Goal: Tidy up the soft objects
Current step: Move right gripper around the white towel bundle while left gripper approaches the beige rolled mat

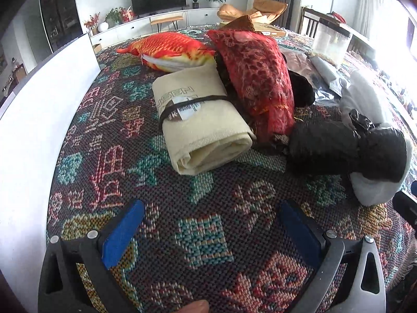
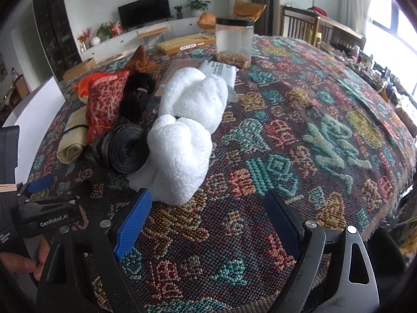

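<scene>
Behind the white towel (image 2: 187, 127), a clear jar (image 2: 234, 43) holds brownish bits.

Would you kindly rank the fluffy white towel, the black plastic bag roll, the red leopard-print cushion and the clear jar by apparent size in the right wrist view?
1. Fluffy white towel, clearly largest.
2. Red leopard-print cushion.
3. Black plastic bag roll and clear jar: alike; the jar sits farther away, so unranked.

Cream blanket roll (image 1: 200, 120), bound by a black strap, lies beside a red patterned cushion (image 1: 256, 78) leaning on it. Orange fish plush (image 1: 169, 49) lies behind. Black bag roll (image 2: 122, 148) touches a white fluffy towel bundle (image 2: 182, 130); black furry item (image 2: 136, 96) sits between cushion and towel.
</scene>
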### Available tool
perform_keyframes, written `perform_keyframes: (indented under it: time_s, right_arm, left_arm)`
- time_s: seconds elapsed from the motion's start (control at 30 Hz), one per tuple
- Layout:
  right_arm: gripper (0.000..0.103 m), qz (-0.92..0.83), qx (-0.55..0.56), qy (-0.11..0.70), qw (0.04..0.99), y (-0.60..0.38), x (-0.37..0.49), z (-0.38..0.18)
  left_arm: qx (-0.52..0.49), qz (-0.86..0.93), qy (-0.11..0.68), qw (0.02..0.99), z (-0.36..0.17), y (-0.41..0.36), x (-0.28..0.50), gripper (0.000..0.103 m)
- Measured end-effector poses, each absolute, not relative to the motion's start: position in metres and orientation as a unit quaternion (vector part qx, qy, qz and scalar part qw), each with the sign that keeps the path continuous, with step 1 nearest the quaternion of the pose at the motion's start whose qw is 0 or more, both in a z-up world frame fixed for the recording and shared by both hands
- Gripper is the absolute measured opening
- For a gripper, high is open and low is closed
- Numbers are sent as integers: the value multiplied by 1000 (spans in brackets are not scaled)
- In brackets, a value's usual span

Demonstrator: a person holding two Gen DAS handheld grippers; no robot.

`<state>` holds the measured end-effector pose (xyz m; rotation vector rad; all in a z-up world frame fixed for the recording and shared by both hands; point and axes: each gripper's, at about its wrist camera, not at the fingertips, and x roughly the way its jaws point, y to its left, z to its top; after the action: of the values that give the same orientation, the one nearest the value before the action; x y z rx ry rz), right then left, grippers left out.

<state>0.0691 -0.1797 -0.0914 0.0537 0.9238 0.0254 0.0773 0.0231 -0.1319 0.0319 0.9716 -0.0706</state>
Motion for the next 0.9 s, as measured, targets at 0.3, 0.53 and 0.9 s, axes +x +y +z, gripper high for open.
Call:
perform_keyframes:
  time_s: [0.3, 0.53, 0.9]
  right_arm:
    - [39, -34, 80, 378, 922, -205, 72, -84]
    - [58, -166, 211, 333, 904, -276, 42, -79]
    - [75, -152, 235, 297, 913, -277, 33, -64]
  left_arm:
    - [10, -30, 457, 889, -132, 28, 77, 103]
    - [10, -30, 457, 889, -132, 27, 77, 103]
    - [10, -30, 456, 889, -132, 27, 77, 103]
